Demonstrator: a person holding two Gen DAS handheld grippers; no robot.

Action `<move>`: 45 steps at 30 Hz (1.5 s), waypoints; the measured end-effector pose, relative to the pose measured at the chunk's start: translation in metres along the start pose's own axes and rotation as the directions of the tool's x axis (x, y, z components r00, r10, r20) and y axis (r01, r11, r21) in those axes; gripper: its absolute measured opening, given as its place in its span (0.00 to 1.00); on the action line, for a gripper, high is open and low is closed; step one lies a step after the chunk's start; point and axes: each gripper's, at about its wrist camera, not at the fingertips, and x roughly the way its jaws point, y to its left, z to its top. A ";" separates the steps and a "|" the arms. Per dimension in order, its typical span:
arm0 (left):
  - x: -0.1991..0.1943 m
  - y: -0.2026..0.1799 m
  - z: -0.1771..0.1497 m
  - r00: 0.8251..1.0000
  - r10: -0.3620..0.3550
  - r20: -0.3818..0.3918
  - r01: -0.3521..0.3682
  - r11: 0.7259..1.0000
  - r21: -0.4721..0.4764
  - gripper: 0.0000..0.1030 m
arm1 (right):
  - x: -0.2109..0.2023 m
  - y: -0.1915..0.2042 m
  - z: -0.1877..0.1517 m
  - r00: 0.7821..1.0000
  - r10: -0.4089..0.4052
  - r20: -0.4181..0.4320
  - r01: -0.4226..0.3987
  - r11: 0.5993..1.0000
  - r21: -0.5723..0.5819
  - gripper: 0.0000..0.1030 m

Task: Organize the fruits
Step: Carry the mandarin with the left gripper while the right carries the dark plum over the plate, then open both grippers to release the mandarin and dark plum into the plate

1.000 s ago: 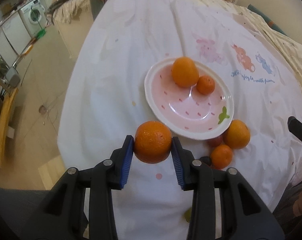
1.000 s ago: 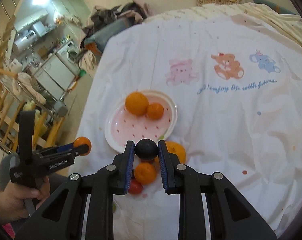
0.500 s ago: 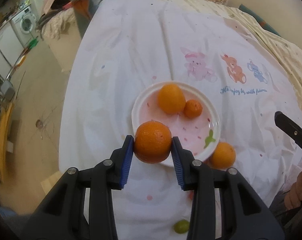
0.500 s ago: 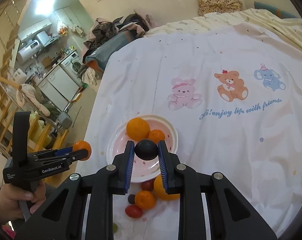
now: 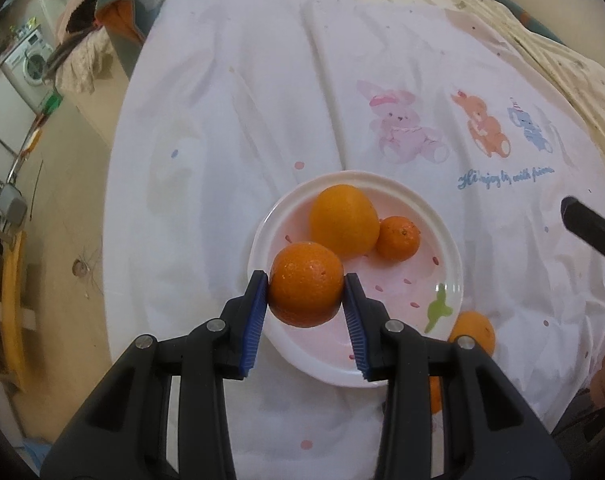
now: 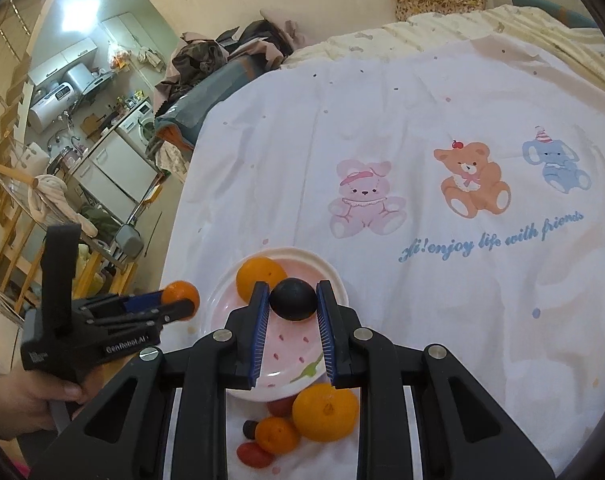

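My left gripper [image 5: 305, 300] is shut on an orange [image 5: 306, 284] and holds it above the near left rim of the pink and white plate [image 5: 406, 348]. The plate holds a large orange [image 5: 342, 222] and a small mandarin [image 5: 398, 238]. My right gripper [image 6: 292, 304] is shut on a dark round fruit [image 6: 293, 299] above the plate [image 6: 286, 344]. The left gripper [image 6: 170, 308] with its orange [image 6: 181, 292] shows at the left in the right wrist view. The right gripper's fingertip [image 5: 586, 226] shows at the right edge of the left wrist view.
Loose fruit lies on the white cloth [image 6: 442, 100] in front of the plate: an orange [image 6: 325, 412], a mandarin [image 6: 277, 435], a red tomato [image 6: 254, 455], a small dark fruit [image 6: 249, 429]. The table edge drops to the floor [image 5: 62, 208] at the left.
Both grippers have risen and moved forward over the plate, each still holding its fruit. The plate now lies directly under both.
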 end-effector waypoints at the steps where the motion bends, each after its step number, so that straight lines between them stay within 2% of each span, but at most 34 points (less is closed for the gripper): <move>1: 0.004 0.001 0.000 1.000 0.001 -0.006 -0.001 1.000 -0.004 0.33 | 0.004 -0.002 0.003 1.000 0.004 -0.007 -0.004 1.000 0.004 0.24; 7: 0.021 0.008 -0.001 0.999 -0.017 -0.044 0.015 0.999 -0.041 0.33 | 0.033 -0.007 0.013 0.998 0.039 -0.057 -0.038 0.999 0.015 0.24; 13: 0.043 0.002 0.000 0.996 -0.031 -0.088 0.031 1.000 -0.001 0.33 | 0.081 -0.005 0.015 0.987 0.047 -0.151 -0.048 0.999 -0.004 0.25; 16: 0.052 0.003 0.001 0.991 -0.038 -0.126 0.037 0.999 -0.016 0.33 | 0.105 -0.008 0.017 0.980 0.062 -0.192 -0.058 0.998 0.025 0.25; 23: 0.055 0.006 0.009 0.995 -0.017 -0.099 0.016 1.000 -0.008 0.33 | 0.132 -0.012 0.024 0.972 0.092 -0.216 -0.080 0.995 0.064 0.25; 32: 0.069 0.006 0.009 0.990 -0.013 -0.137 0.012 1.000 -0.005 0.34 | 0.146 -0.019 0.024 0.959 0.139 -0.246 -0.115 0.987 0.113 0.28; 33: 0.070 0.006 0.009 0.990 -0.016 -0.139 0.015 1.000 -0.010 0.34 | 0.146 -0.020 0.024 0.959 0.143 -0.245 -0.117 0.986 0.118 0.32; 35: 0.071 0.006 0.010 0.991 -0.024 -0.135 0.021 1.000 -0.019 0.34 | 0.141 -0.026 0.025 0.963 0.137 -0.231 -0.106 0.984 0.144 0.55; 36: 0.071 0.006 0.009 0.990 -0.020 -0.136 0.018 1.000 -0.018 0.34 | 0.138 -0.030 0.026 0.967 0.135 -0.216 -0.102 0.982 0.159 0.71; 40: 0.072 0.005 0.009 0.990 -0.003 -0.141 0.003 1.000 -0.003 0.35 | 0.128 -0.036 0.029 0.976 0.102 -0.191 -0.070 0.983 0.168 0.72; 43: 0.072 0.003 0.011 0.988 -0.010 -0.152 0.010 1.000 0.001 0.44 | 0.119 -0.036 0.031 0.980 0.089 -0.176 -0.060 0.985 0.164 0.73; 45: 0.068 0.004 0.013 0.991 -0.035 -0.131 0.033 0.999 -0.017 0.70 | 0.115 -0.036 0.030 0.981 0.082 -0.176 -0.054 0.986 0.155 0.76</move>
